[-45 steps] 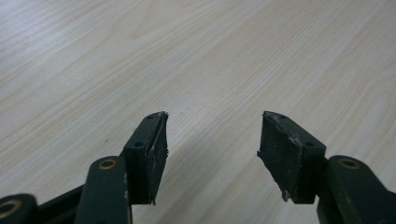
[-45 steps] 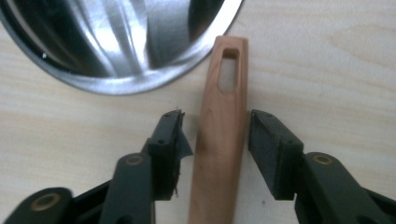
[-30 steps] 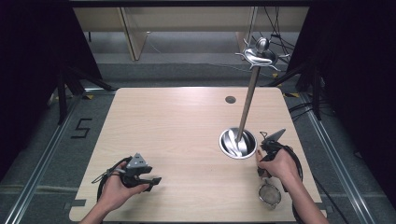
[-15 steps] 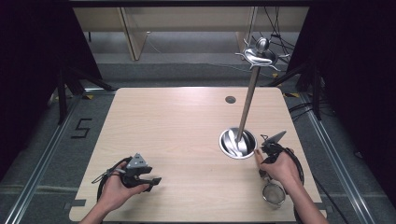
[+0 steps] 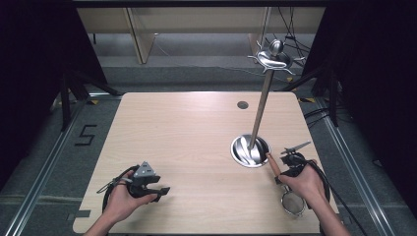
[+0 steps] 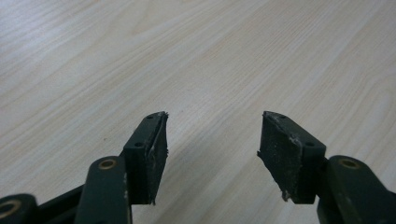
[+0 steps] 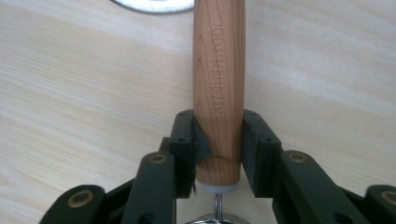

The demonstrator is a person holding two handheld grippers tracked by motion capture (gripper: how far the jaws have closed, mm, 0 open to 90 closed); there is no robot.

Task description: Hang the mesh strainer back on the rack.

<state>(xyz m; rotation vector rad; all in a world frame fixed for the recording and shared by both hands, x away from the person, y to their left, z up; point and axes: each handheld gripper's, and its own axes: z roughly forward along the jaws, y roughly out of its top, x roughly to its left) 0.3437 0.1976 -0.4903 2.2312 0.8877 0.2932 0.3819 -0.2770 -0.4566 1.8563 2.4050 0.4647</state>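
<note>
Strainer in play at the near right corner of the table, and the right gripper has its wooden handle squarely between the pads: the jaws have just been closing and now both press the handle's sides near its lower end. From that gripper the handle runs straight ahead toward the round base of the tall metal stand, which sits just beyond its tip; the mesh bowl lies behind the jaws, under the person's right hand. Over at the left, the left gripper rests low over bare wood, jaws wide apart with nothing between them, well apart from the strainer.
</note>
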